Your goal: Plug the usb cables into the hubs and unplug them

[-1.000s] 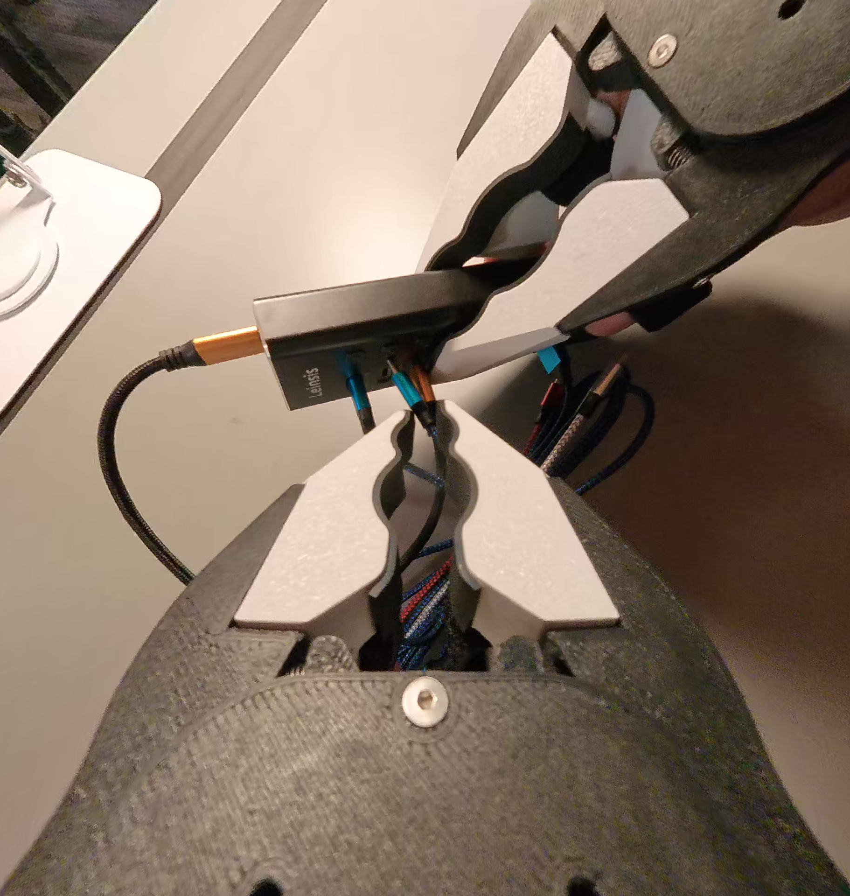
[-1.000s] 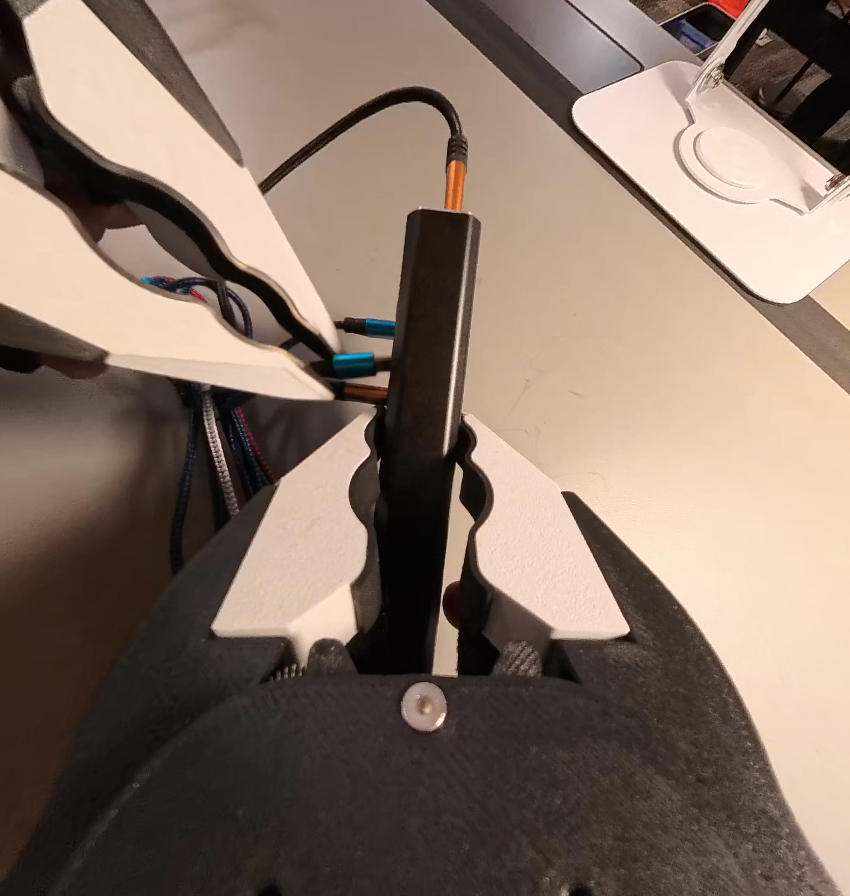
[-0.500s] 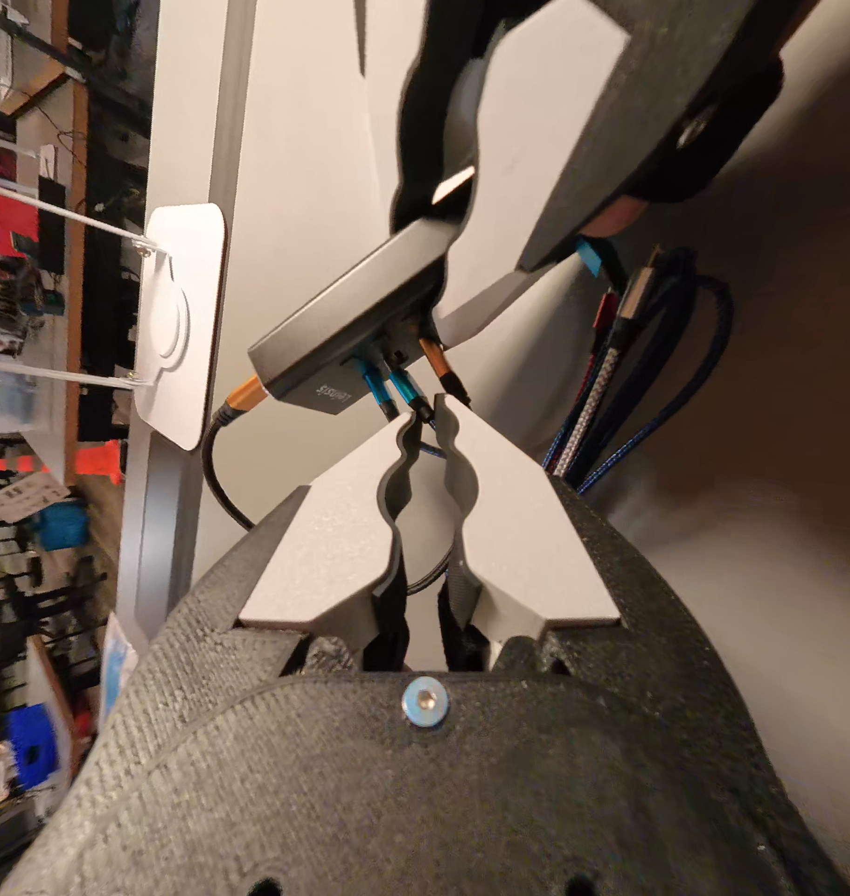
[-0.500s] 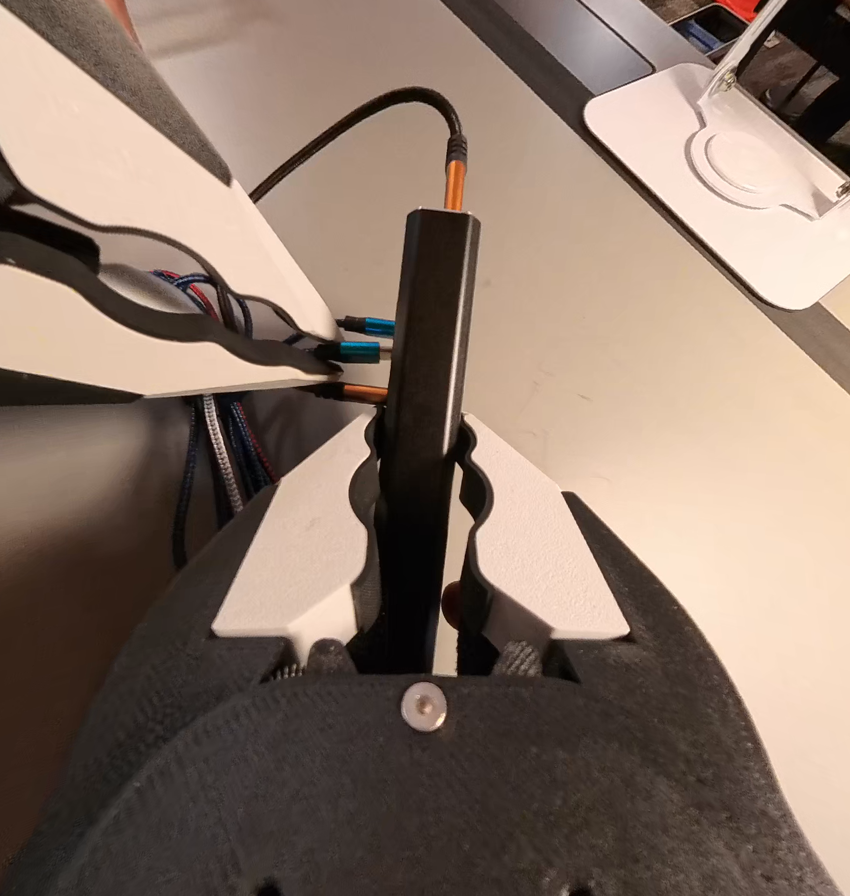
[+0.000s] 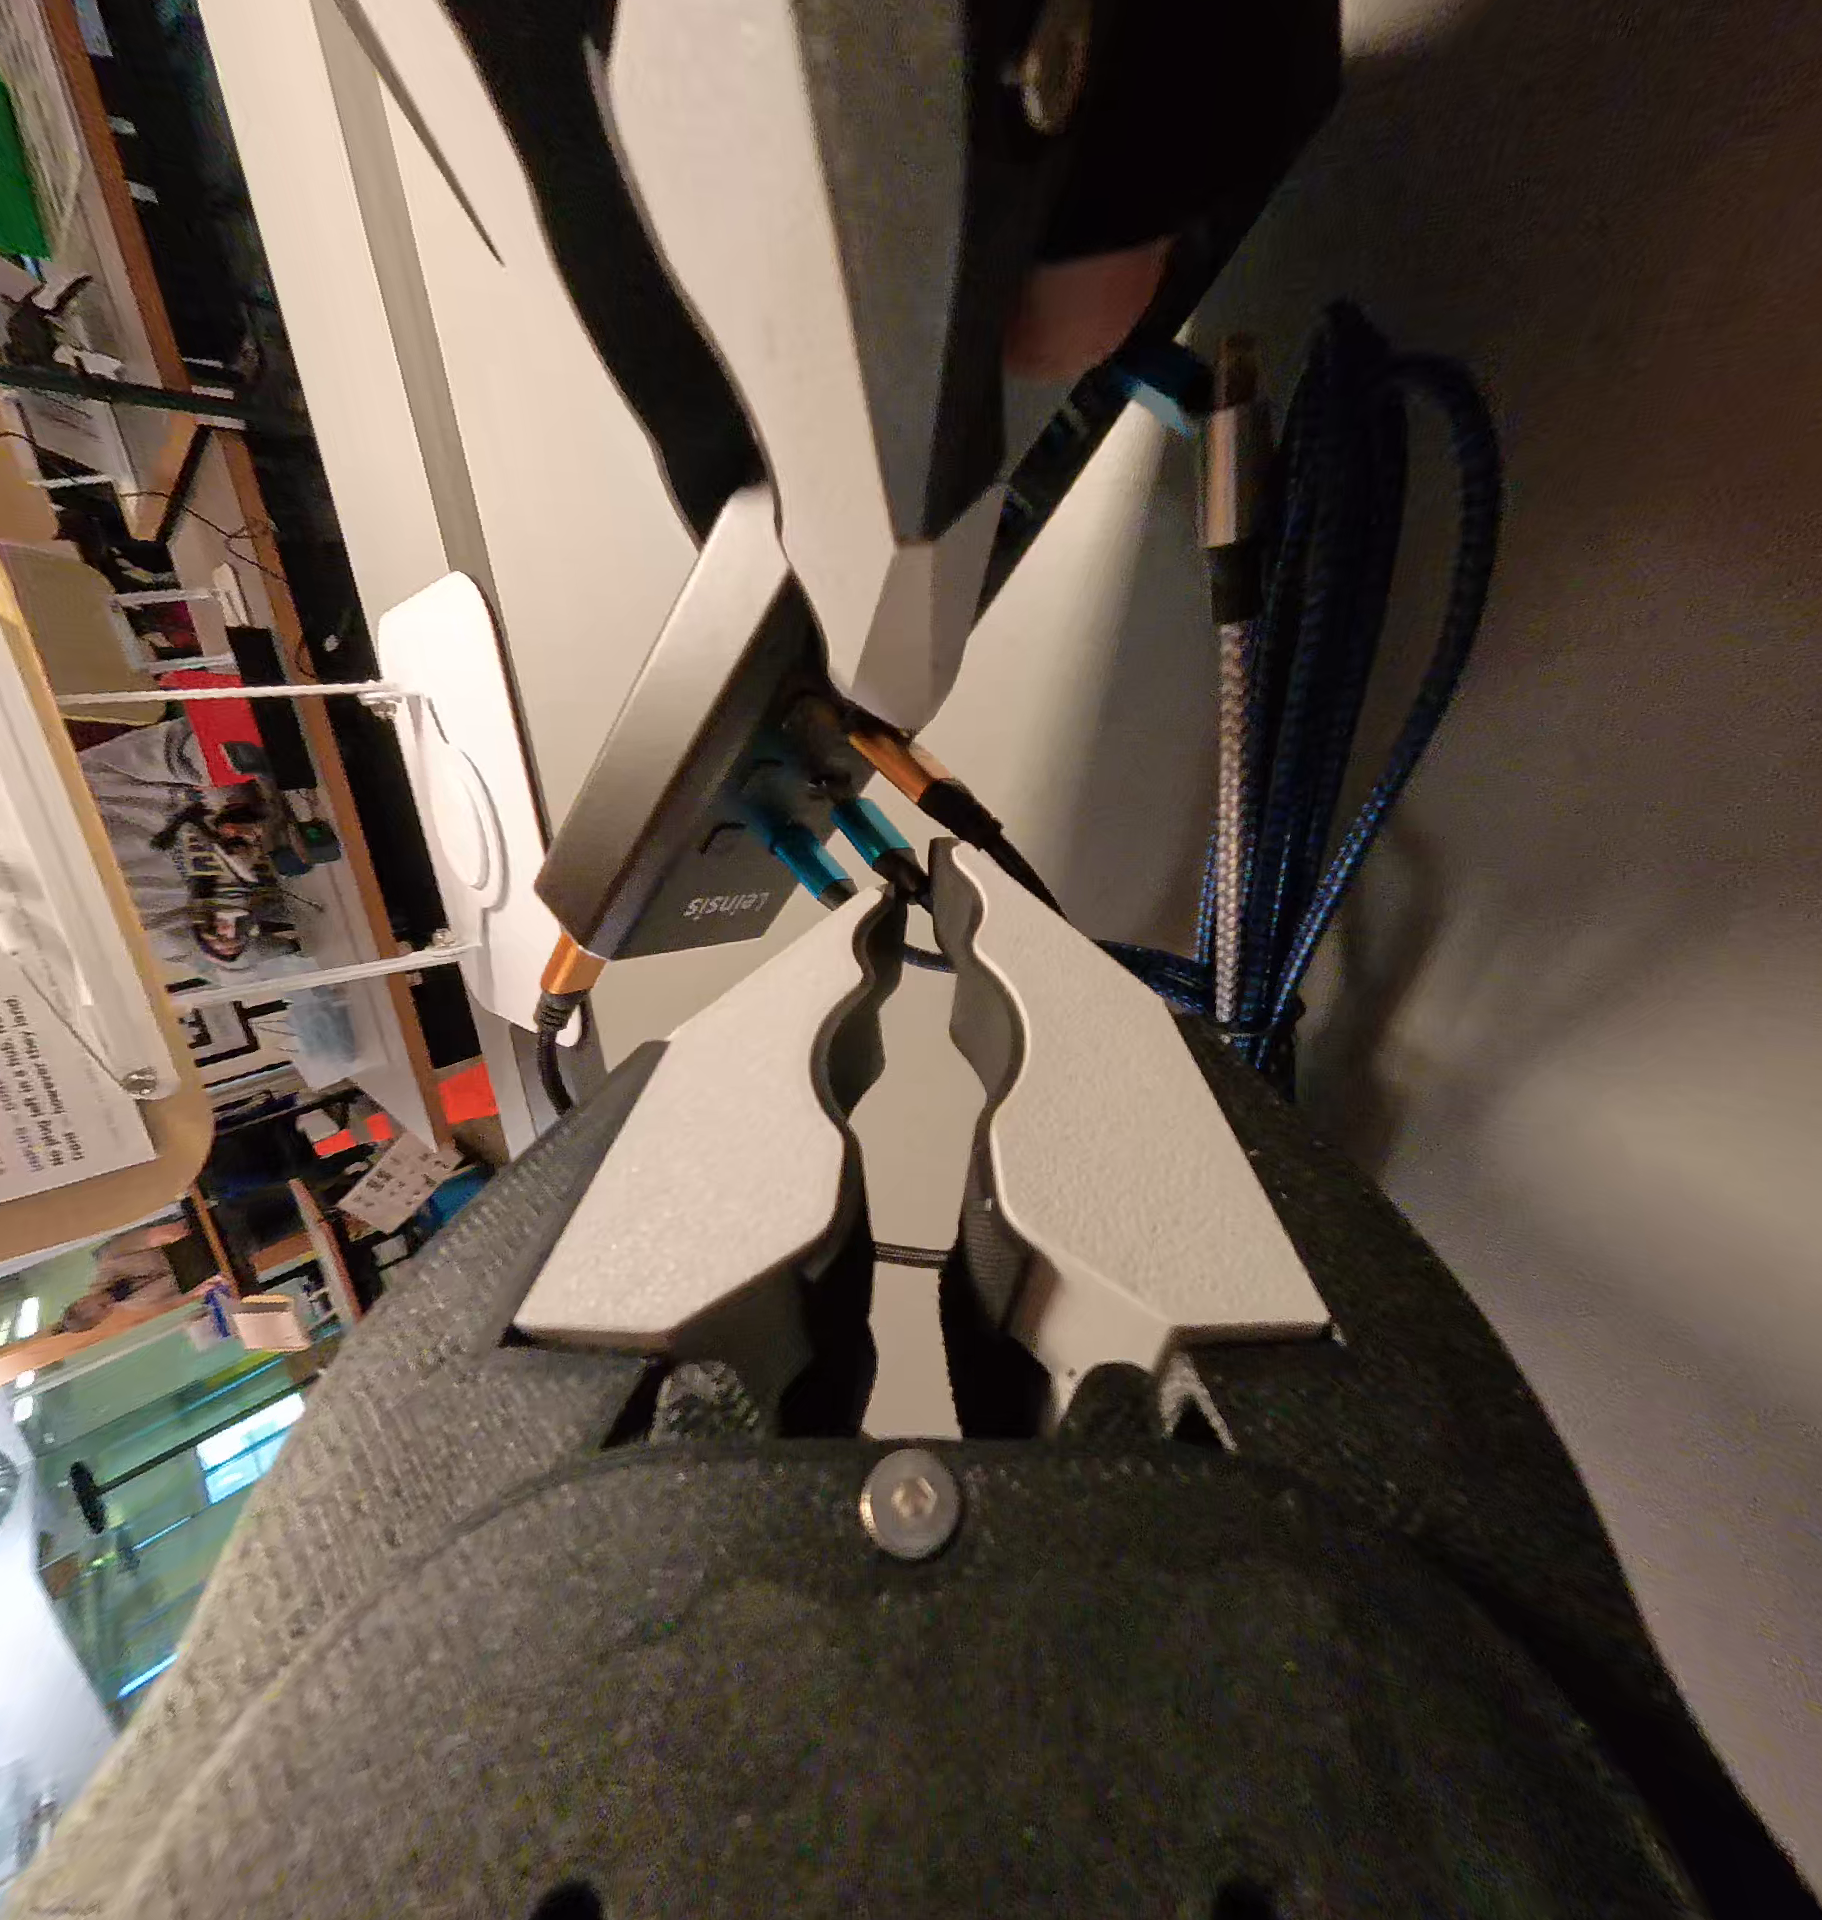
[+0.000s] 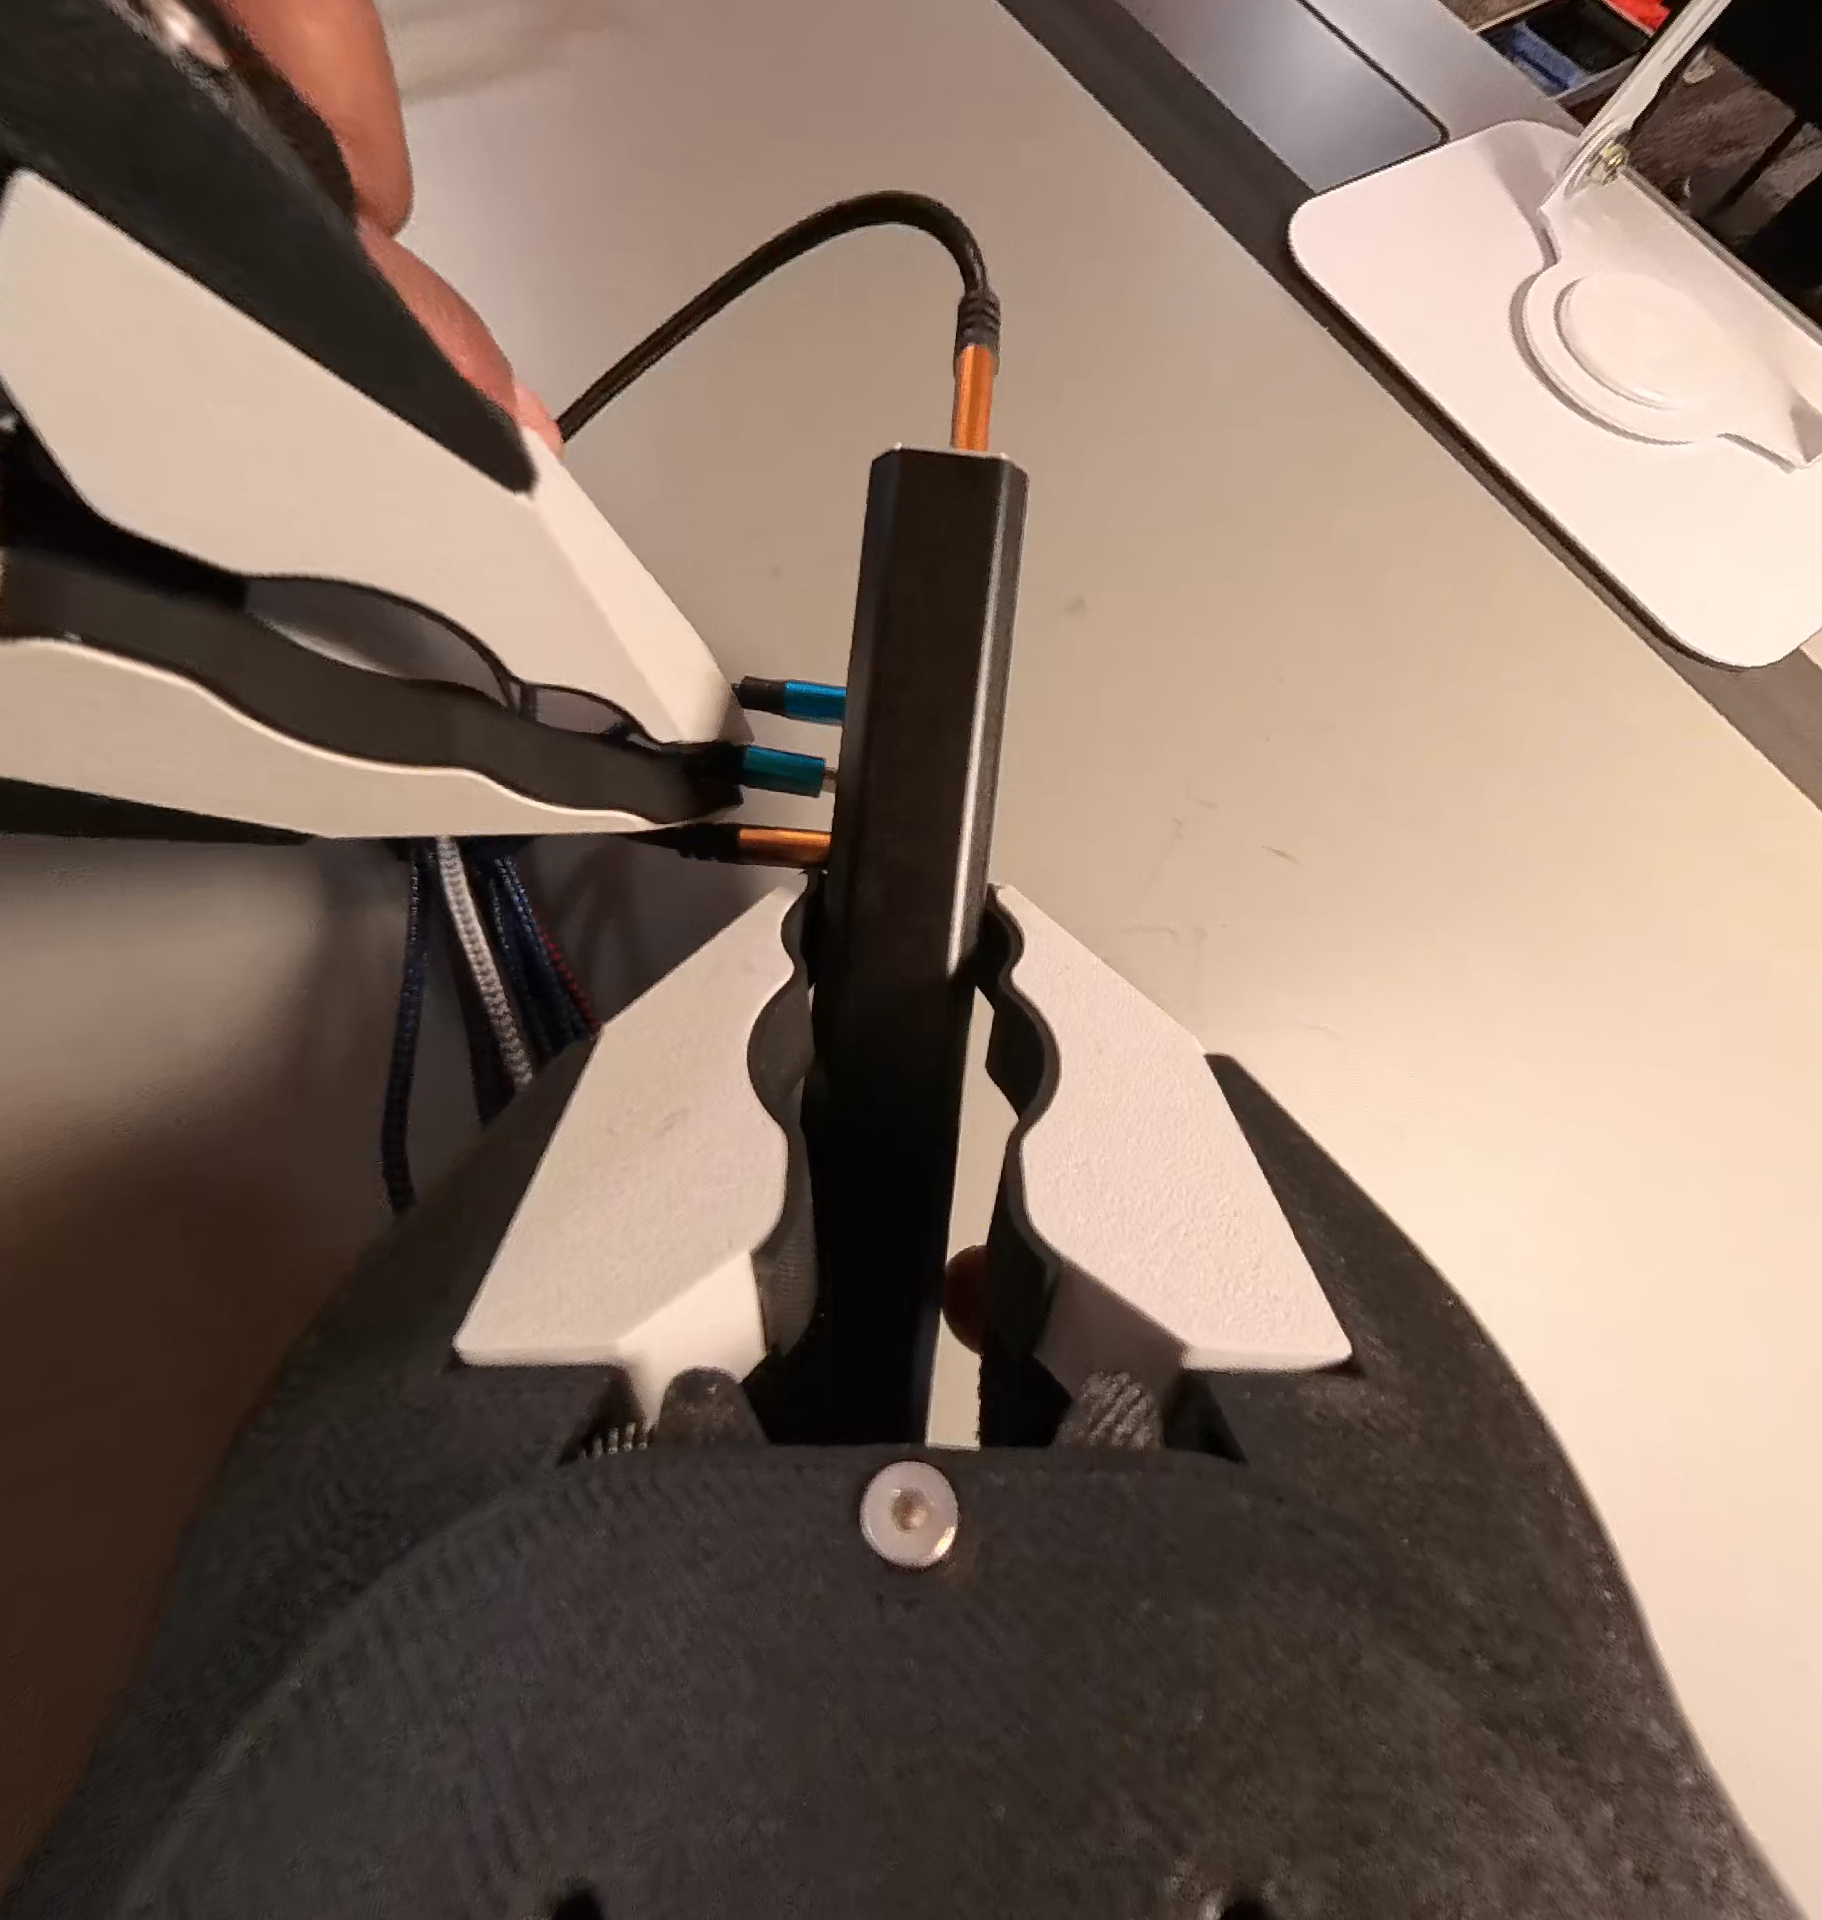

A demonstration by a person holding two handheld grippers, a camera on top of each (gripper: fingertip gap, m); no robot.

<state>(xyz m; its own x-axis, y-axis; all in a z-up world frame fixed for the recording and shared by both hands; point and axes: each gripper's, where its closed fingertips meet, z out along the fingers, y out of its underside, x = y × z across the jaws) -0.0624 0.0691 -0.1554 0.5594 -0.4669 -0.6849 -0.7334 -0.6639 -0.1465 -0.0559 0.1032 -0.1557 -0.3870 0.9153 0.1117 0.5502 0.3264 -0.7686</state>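
— Where's the hub point(image 6: 933, 665)?
— Held above the tabletop point(image 6: 1302, 935), clenched in the right gripper point(image 6: 899, 914).
— And the left gripper point(image 5: 912, 883)?
— Its fingers point(image 6: 616, 644) pinch the middle blue plug's point(image 6: 782, 771) cable. Another blue plug point(image 6: 808, 701) and an orange plug point(image 6: 777, 842) sit in the hub too.

A pale, smooth table point(image 6: 1354, 935) carried everything. At about two o'clock in the right wrist view, a white flat stand base point(image 6: 1572, 416) with a raised round disc sat near the far edge. At nine o'clock, a bundle of braided cables point(image 6: 491, 997), blue, grey and red-flecked, lay on the tabletop in shadow. A black braided cable point(image 6: 741, 281) curved above the surface at twelve o'clock; contact unclear.
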